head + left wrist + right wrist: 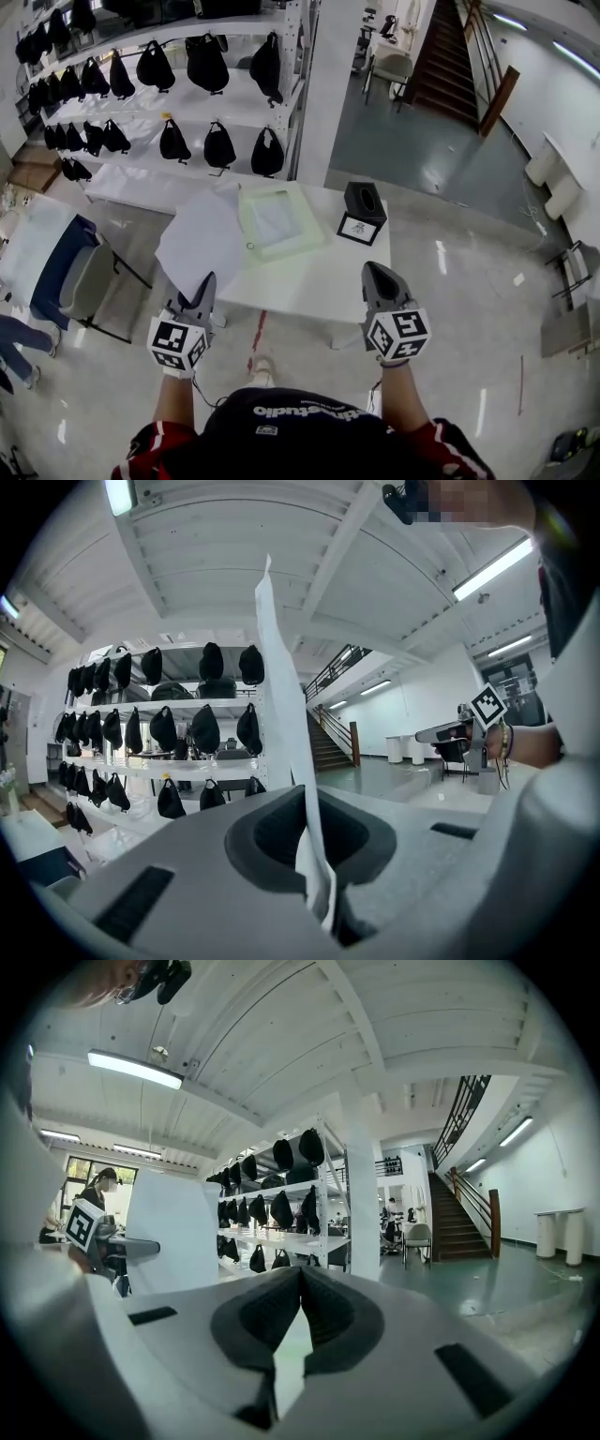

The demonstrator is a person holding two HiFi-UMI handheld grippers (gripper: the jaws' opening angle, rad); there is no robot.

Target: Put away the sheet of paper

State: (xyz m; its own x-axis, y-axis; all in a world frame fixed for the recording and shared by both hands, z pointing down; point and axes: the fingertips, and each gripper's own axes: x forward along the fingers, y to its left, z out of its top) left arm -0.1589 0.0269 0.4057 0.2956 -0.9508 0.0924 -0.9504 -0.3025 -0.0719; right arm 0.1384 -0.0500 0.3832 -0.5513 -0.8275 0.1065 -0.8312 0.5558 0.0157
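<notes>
The white sheet of paper (pixel 199 242) hangs in the air over the left end of the white table (pixel 300 281). My left gripper (pixel 204 281) is shut on its lower edge. In the left gripper view the sheet (pixel 281 742) stands edge-on, rising straight up out of the closed left gripper (pixel 309 803). My right gripper (pixel 373 272) hovers over the table's front right part, shut, with nothing in it; its right gripper (pixel 300 1279) tips meet. The right gripper view also shows the sheet (pixel 171 1232) at the left. A pale green tray (pixel 246 225) lies mid-table.
A black box (pixel 364 199) and a small marker card (pixel 356 228) sit right of the tray. White shelving with several black bags (pixel 187 103) stands behind the table. A chair with a blue garment (pixel 66 272) is at the left, and a staircase (pixel 450 56) is far right.
</notes>
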